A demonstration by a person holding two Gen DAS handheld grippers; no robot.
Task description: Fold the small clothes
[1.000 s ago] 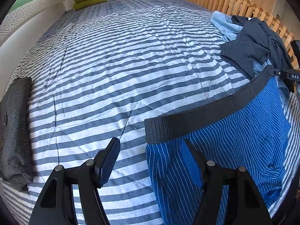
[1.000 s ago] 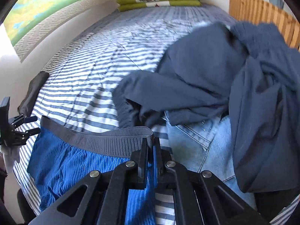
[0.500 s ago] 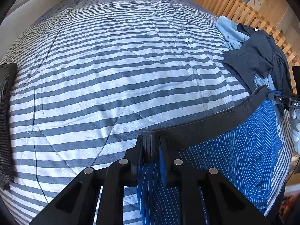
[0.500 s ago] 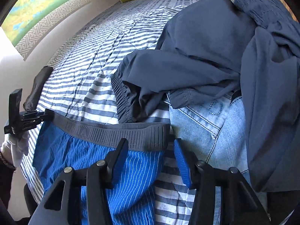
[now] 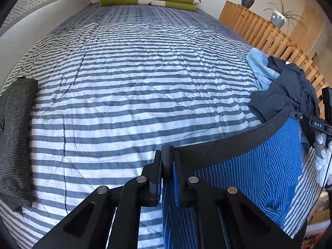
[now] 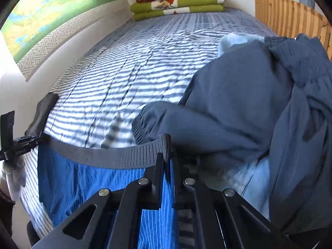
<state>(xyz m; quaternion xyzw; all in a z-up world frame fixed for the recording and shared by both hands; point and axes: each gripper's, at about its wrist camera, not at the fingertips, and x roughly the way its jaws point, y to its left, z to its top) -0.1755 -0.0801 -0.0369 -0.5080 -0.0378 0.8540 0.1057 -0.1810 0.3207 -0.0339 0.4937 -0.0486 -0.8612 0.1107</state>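
Both tools are clenched on the blue striped boxer shorts (image 5: 249,178): the left tool (image 5: 167,167) pinches one end of the grey waistband (image 6: 116,153), the right tool (image 6: 166,161) the other. Light and limp, the cloth sags below, just above the striped bed (image 5: 134,83). Waistband corners look the firmest hold. Beyond the right tool lie navy garments (image 6: 238,108).

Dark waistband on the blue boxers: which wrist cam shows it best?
Left wrist view. The waistband runs sharp and unbroken from the left gripper to the right gripper, each shut on one end. The right wrist view shows the same span, but motion-blurred, with less contrast.
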